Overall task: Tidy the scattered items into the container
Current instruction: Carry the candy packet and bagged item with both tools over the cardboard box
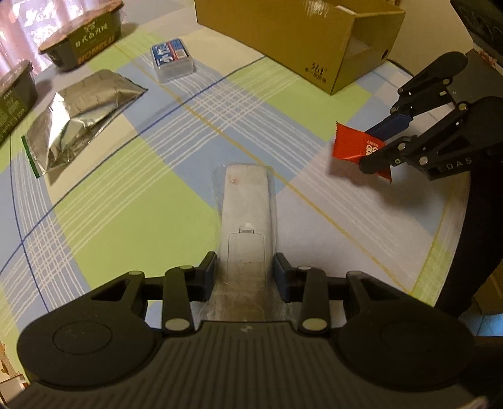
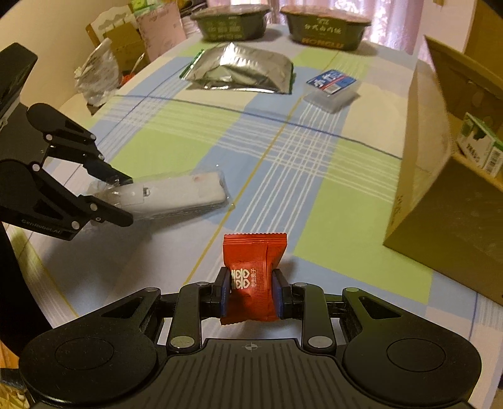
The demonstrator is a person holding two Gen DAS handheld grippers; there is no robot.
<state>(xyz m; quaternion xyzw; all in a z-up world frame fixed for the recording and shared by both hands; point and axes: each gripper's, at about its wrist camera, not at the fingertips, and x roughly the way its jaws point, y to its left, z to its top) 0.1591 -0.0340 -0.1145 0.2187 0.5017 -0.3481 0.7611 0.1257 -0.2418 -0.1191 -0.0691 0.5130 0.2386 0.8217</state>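
My left gripper (image 1: 245, 270) is shut on a white remote control in a clear plastic wrap (image 1: 246, 207), held just above the checked tablecloth; the right wrist view shows the same remote (image 2: 176, 195) in the left gripper (image 2: 125, 198). My right gripper (image 2: 251, 292) is shut on a red snack packet (image 2: 251, 270), lifted off the cloth. The left wrist view shows that red packet (image 1: 355, 144) in the right gripper (image 1: 377, 148). The cardboard box (image 1: 301, 41) stands at the far right, its open side (image 2: 456, 176) showing a green-white carton inside.
A silver foil pouch (image 1: 78, 116) and a small clear box with a blue label (image 1: 173, 59) lie on the cloth. Two dark green noodle tubs (image 2: 327, 28) stand at the far edge. Bags and cardboard clutter (image 2: 103, 69) sit off the table's left side.
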